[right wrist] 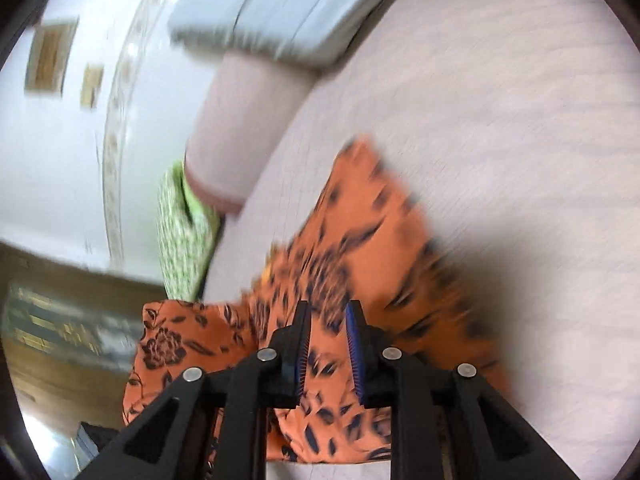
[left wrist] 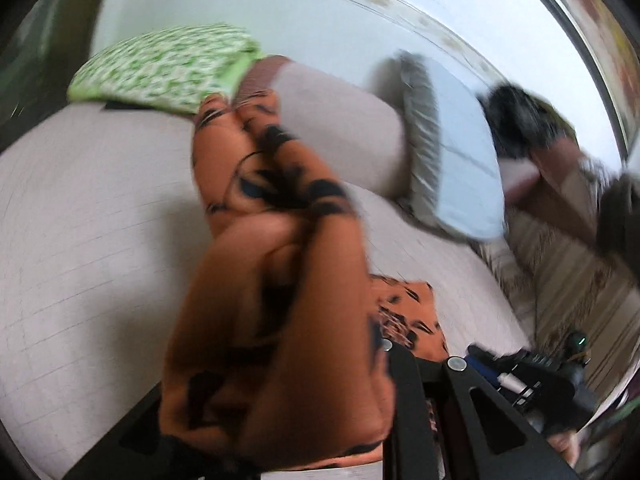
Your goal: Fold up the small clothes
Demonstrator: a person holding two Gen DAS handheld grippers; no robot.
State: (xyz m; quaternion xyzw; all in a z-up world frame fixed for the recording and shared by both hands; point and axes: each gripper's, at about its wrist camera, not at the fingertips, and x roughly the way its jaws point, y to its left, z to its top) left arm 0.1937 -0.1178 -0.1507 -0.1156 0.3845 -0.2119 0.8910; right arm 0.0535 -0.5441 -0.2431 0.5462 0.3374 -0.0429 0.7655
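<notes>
A home living room: a pale pink sofa [right wrist: 500, 100] with a rounded armrest [left wrist: 340, 120], a green patterned cushion [left wrist: 160, 68], a grey-blue pillow [left wrist: 460, 152], and framed pictures [right wrist: 50, 60] on the white wall.

Bright daylight, heavy motion blur, fisheye-warped dark edges throughout.
</notes>
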